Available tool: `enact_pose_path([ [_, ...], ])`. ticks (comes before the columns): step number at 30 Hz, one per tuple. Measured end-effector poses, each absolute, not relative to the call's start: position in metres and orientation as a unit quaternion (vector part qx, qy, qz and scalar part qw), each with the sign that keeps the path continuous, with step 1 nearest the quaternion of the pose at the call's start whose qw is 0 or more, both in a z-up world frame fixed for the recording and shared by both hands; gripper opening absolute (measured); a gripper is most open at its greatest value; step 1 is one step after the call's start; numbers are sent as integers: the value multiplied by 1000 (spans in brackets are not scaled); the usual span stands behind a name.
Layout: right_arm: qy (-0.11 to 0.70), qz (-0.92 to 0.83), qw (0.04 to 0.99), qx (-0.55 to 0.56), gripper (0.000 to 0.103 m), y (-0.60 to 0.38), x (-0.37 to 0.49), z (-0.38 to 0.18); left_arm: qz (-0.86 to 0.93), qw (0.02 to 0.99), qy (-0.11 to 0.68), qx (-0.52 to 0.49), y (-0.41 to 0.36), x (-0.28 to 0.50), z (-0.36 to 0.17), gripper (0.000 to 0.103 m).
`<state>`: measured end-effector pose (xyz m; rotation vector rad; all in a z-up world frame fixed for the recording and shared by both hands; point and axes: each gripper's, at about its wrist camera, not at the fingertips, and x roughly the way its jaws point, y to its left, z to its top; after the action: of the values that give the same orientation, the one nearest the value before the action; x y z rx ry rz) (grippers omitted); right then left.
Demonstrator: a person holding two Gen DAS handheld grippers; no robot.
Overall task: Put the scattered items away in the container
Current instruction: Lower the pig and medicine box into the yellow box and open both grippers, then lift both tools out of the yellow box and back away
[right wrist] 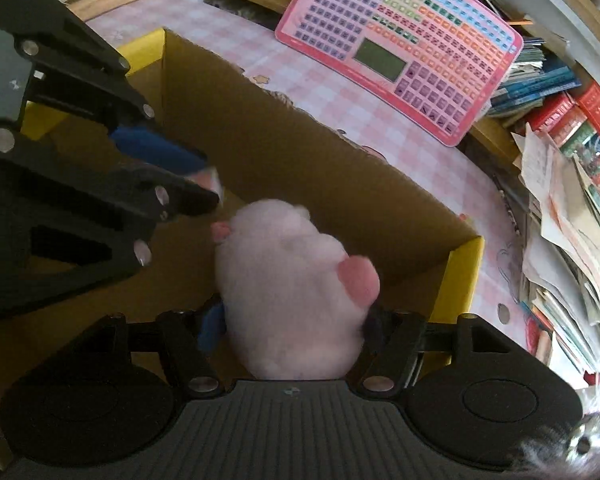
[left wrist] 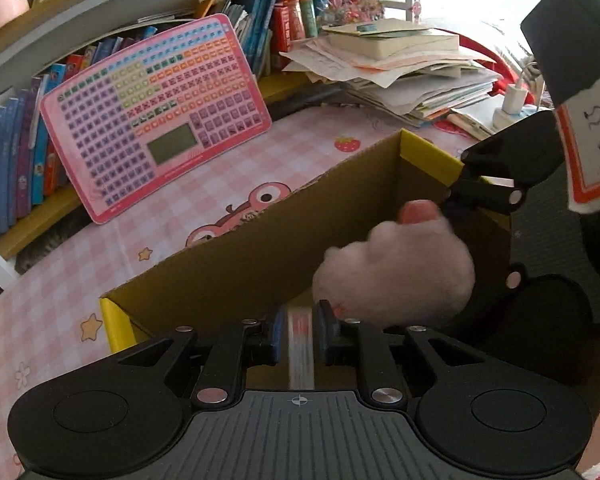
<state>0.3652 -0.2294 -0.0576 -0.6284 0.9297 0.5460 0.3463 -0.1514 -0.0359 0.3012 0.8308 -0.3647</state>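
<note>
Nearest the left wrist camera, the left tool (left wrist: 300,330) has its blue pads (left wrist: 278,330) nearly together around a thin, flat, white and red strip-like item (left wrist: 300,344); whether the pads press on it cannot be told. It hangs over the near yellow-edged corner of the open cardboard box (left wrist: 228,264), pointing down into it.

In the right wrist view, the right tool (right wrist: 290,328) holds a fluffy pink plush toy (right wrist: 288,292) between its widely spread fingers (right wrist: 212,326), the toy bulging out on both sides of them. The toy has darker pink ears or feet and sits above the inside of the cardboard box (right wrist: 300,152), close to its near wall. The left tool (right wrist: 204,184) reaches in from the left edge of this view, its tip just beside the toy, with a small pale piece at its pads.

The box stands on a surface covered with a pink checked cloth (left wrist: 52,320) printed with stars, a strawberry and a cartoon figure. Behind the box, a pink learning tablet (left wrist: 156,116) with rows of coloured keys leans against a shelf of books (left wrist: 16,160) along the far edge. Toward the far right corner lies a messy stack of papers and books (left wrist: 400,68), with a white charger plug (left wrist: 514,98) beside it.
</note>
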Motion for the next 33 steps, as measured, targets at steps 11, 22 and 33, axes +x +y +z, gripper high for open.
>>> enact_pose_path([
  [11, 399, 280, 829, -275, 85, -233, 359, -25, -143, 912, 358, 137, -142, 329, -11, 68],
  [22, 344, 267, 875, -210, 91, -253, 324, 13, -115, 942, 299, 104, -122, 285, 25, 90],
  [33, 314, 208, 913, -156, 92, -273, 271, 40, -137, 950, 272, 68, -99, 236, 41, 95],
])
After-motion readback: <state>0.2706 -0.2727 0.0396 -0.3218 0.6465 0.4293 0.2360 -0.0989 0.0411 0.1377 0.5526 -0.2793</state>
